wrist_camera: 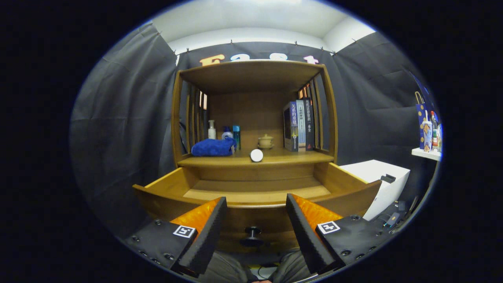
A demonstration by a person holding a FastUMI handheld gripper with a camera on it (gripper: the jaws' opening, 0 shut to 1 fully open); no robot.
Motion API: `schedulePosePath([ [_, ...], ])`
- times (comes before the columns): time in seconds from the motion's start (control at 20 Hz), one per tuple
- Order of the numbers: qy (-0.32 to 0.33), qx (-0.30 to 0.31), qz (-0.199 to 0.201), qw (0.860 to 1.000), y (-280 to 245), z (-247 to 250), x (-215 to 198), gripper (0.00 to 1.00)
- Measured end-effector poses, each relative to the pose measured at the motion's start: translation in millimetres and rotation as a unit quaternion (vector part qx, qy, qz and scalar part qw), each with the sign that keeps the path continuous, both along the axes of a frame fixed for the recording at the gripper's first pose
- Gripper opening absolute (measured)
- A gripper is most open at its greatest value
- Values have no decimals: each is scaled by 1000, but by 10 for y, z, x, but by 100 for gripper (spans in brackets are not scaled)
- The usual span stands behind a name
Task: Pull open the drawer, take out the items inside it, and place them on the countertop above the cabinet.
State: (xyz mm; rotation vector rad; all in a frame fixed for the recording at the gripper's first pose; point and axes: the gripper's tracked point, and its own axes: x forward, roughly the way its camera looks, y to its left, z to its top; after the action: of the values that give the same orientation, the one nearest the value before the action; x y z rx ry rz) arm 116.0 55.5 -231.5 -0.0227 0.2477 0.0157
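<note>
light: bright from overhead | shelf recess shadowed | edges — fisheye-bowed | focus: sharp

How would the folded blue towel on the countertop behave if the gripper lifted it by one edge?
The folded blue towel looks soft and bunched, so it would probably droop and unfold. Likely light, not fragile. The gripper is open near the drawer knob.

Hand-held gripper (pixel 256 212) fingers apart before pulled-out drawer (pixel 255 196), white ball (pixel 256 155) on countertop (pixel 290 158) above.

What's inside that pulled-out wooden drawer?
The open wooden drawer shows only bare floor. Its front panel hides the nearest strip. The gripper hangs open before the dark round knob, holding nothing.
</note>
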Motion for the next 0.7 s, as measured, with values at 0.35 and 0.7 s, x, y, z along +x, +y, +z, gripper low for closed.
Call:
schedulePosePath([
  [0.35, 11, -17, 10, 1000, 59, -222, 20, 97],
  [0.7, 8, -12, -15, 1000, -23, -297, 140, 96],
])
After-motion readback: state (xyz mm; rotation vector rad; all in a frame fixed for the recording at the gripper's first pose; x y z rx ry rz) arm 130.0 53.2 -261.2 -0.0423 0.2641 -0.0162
